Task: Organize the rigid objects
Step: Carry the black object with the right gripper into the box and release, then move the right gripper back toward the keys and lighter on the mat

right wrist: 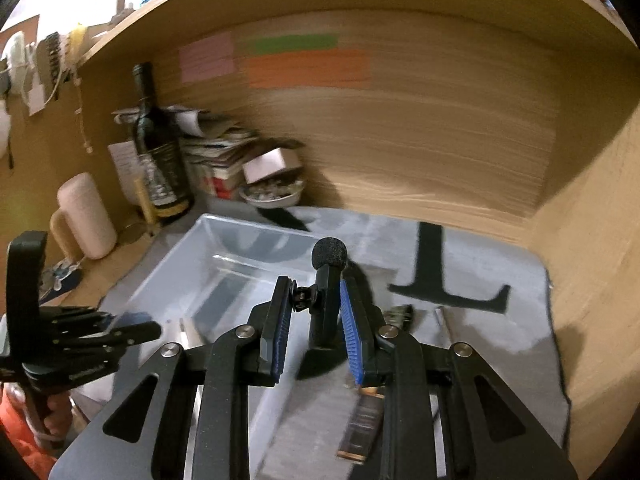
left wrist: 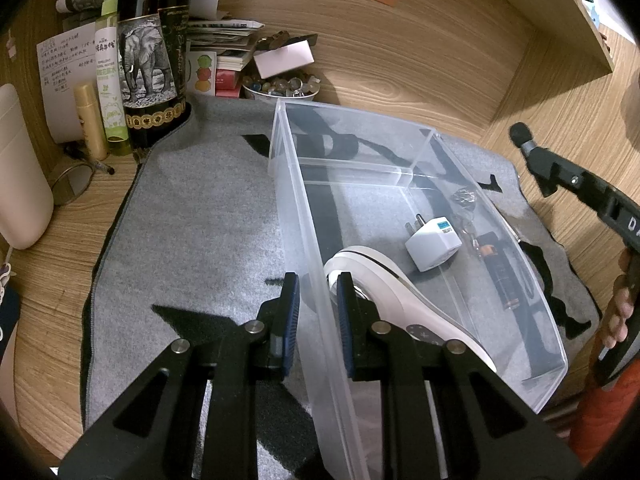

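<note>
A clear plastic bin [left wrist: 304, 208] stands on the grey mat [left wrist: 192, 216]. In it lie a white handheld device [left wrist: 384, 280], a white plug adapter [left wrist: 434, 242], a dark battery [left wrist: 502, 276] and a keyring [left wrist: 466, 200]. My left gripper [left wrist: 318, 304] straddles the bin's left wall, one finger on each side, pads close to the wall. My right gripper [right wrist: 314, 320] is shut on a small black microphone [right wrist: 328, 280] with a foam tip, held above the bin [right wrist: 208, 248]. It also shows at the right of the left wrist view [left wrist: 560, 172].
At the back left stand a dark wine bottle [left wrist: 154, 52], a green spray bottle [left wrist: 110, 68], a gold tube [left wrist: 90, 120], stacked papers and a bowl of stones [left wrist: 282, 88]. A cream jug [left wrist: 20, 168] is far left. Wooden walls enclose the desk.
</note>
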A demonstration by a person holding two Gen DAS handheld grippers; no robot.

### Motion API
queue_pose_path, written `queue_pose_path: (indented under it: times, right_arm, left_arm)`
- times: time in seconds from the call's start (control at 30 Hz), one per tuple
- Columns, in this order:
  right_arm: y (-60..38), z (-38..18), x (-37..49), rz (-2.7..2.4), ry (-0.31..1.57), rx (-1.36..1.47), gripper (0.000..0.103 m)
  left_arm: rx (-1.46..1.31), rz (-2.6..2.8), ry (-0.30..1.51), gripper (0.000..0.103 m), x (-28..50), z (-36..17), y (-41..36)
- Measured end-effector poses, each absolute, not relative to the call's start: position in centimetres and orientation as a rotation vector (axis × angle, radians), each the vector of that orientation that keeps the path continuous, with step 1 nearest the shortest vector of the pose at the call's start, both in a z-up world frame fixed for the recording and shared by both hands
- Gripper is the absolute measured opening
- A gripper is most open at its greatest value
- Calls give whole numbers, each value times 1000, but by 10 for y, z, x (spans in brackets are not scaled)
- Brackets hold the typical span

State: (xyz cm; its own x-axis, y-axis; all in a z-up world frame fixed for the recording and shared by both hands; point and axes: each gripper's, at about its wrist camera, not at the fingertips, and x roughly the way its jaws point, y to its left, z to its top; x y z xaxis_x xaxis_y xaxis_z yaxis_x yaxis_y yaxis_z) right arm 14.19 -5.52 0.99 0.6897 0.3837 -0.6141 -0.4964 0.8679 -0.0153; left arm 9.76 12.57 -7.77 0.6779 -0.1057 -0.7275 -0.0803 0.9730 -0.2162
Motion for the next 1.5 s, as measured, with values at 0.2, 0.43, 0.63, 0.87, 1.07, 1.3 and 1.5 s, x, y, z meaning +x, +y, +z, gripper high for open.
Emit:
queue_pose_path:
  times: [0.2,0.43,0.63,0.87,1.07,1.3,1.5]
  right_arm:
    - [-32,-5,137,563,681,-226,22]
    - [-12,-24,137,615,744,-271,22]
    - [2,-36,137,644,788,-316,22]
    - [12,-49,139,665,848,-360,22]
    - [13,-51,139,660,869,-375,22]
    - [11,-48,138,652,860,-372,39]
    - [4,-35,135,641,802,-356,56]
  left_arm:
    - [-240,-13,827,18,98,-78,125]
    - [-240,-13,828,18,98,-78,125]
    - [-241,-12,827,18,98,-78,125]
    - [-240,-12,828,17,97,-78,125]
    - [-241,-13,828,17,98,-78,125]
    - [-239,-12,828,18,97,-77,125]
    - [-240,-12,827,18,97,-77,125]
